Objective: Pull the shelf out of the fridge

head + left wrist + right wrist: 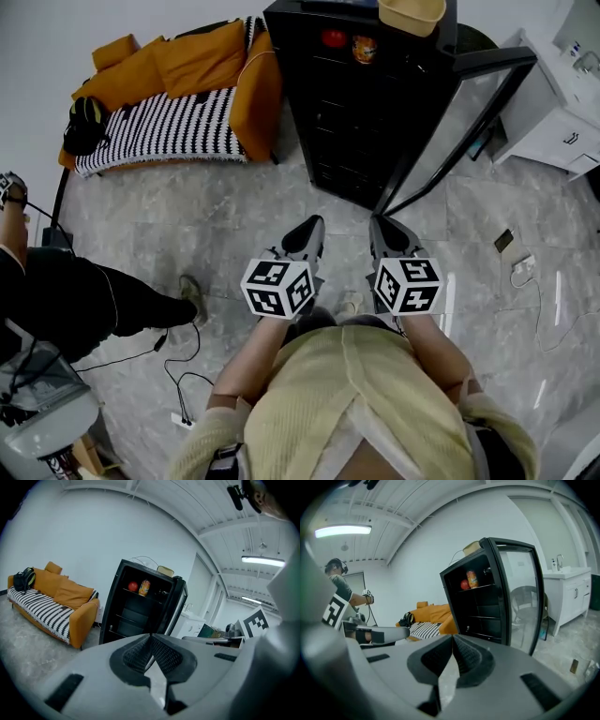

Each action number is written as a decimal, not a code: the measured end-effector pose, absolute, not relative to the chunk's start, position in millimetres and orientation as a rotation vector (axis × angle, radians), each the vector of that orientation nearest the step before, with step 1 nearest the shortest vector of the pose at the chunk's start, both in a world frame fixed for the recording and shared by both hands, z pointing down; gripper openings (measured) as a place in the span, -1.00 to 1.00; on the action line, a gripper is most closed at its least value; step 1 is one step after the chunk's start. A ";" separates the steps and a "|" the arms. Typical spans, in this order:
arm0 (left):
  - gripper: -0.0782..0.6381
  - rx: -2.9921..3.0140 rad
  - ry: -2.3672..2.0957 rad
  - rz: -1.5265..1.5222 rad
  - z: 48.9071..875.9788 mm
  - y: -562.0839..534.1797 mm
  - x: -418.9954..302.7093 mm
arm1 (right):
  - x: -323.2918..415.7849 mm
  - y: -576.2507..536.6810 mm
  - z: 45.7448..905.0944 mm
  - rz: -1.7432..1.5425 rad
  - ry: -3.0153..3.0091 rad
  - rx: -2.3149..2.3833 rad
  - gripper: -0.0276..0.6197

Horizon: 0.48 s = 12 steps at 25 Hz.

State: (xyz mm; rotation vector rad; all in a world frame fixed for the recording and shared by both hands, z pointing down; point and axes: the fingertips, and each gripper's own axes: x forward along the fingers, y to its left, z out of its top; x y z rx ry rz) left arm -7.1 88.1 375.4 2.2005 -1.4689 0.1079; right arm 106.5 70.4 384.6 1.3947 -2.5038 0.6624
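Room: grey marbled floor (234, 206), an orange sofa (187, 84) left of a black fridge (375, 112), a white cabinet (553, 103) to its right, and a second person (75, 300) at the left edge.
Fridge: upright, with its glass door (459, 122) swung wide to the right in the head view, so the mouth faces the person.
Shelf: the top shelf (136, 594) and those below it all sit fully inside the fridge. Which one is meant I cannot tell.
Long axis: each front edge runs side to side across the mouth, crosswise to the way the tongs point. The pull would likely come straight back toward the person.
Direction: the fridge lies straight ahead of both tongs and well apart from them.
Tongs, left: the left gripper (309, 230) has its jaws pressed together with nothing between them, and lines up with the open mouth.
Tongs, right: the right gripper (382, 230) is likewise pressed together and empty, and lies nearer the door's free edge.
Nearer hand: about level, neither clearly closer.
Contents: the top shelf bears a red round thing (334, 38) and an orange-labelled can (364, 47). The lower shelves look bare but are dark.
On top: a pale bowl (411, 14) rests on the fridge roof.
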 end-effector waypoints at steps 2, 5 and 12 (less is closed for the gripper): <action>-0.69 2.200 -1.471 0.107 376.5 84.5 -3.3 | 107.1 64.9 387.1 0.669 -2.505 1.383 -0.82; -0.69 2.197 -1.486 0.131 378.3 80.0 -2.9 | 105.5 58.9 387.4 0.667 -2.513 1.368 -0.82; -0.69 2.193 -1.488 0.111 380.3 61.5 0.5 | 112.7 46.9 388.9 0.684 -2.497 1.383 -0.82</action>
